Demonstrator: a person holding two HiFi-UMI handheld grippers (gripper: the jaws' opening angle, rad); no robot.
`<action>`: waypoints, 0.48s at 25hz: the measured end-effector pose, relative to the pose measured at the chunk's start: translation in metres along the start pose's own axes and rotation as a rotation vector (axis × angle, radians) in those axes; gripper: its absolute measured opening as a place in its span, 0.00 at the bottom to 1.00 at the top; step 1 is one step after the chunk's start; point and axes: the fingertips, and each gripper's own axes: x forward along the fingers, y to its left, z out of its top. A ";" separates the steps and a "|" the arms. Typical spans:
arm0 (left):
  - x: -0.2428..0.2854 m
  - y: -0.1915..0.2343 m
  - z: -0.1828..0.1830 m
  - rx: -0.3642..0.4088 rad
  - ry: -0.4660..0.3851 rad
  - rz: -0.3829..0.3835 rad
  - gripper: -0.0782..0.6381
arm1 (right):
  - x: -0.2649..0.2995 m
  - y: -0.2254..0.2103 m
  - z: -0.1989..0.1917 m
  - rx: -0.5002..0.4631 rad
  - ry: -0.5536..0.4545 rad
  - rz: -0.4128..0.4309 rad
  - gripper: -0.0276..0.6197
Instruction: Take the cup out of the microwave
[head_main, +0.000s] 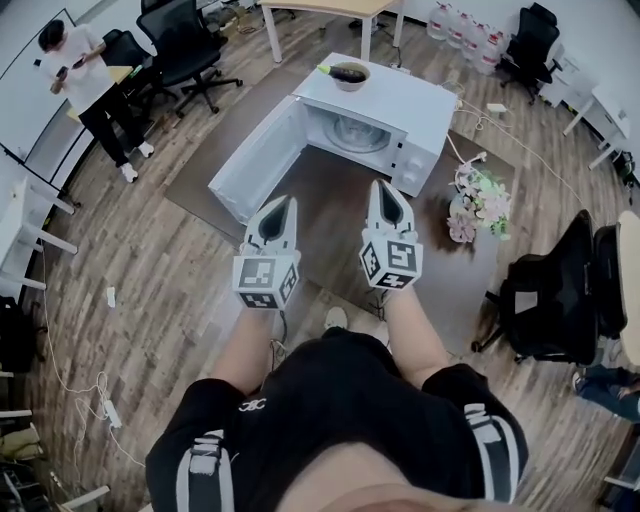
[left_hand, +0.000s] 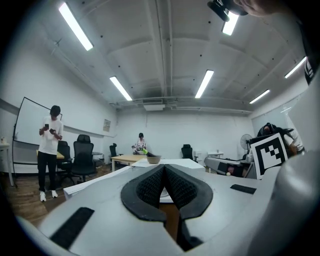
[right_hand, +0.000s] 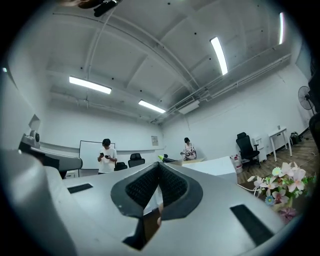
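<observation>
A white microwave (head_main: 400, 105) stands on a low brown table (head_main: 330, 215), its door (head_main: 255, 160) swung wide open to the left. In the head view its cavity (head_main: 355, 132) shows a round glass plate, and I make out no cup there. A bowl (head_main: 349, 75) holding something green sits on the microwave's top. My left gripper (head_main: 283, 203) and right gripper (head_main: 383, 188) are side by side just short of the open front. Both are shut and hold nothing. The left gripper (left_hand: 164, 169) and right gripper (right_hand: 159, 166) each show their tips meeting.
A bunch of artificial flowers (head_main: 478, 200) lies on the table right of the microwave. A black office chair (head_main: 545, 300) stands close at the right, with more chairs (head_main: 190, 40) at the back left. A person (head_main: 90, 85) stands far left with a phone. Cables trail across the wooden floor.
</observation>
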 end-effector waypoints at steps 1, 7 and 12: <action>0.016 0.006 0.000 -0.001 0.002 -0.006 0.11 | 0.014 -0.004 -0.003 -0.002 0.005 -0.003 0.04; 0.077 0.019 -0.001 0.010 0.008 -0.047 0.11 | 0.065 -0.020 -0.016 -0.018 0.030 -0.019 0.04; 0.105 0.030 -0.008 -0.007 0.025 -0.084 0.11 | 0.085 -0.021 -0.027 -0.033 0.049 -0.041 0.04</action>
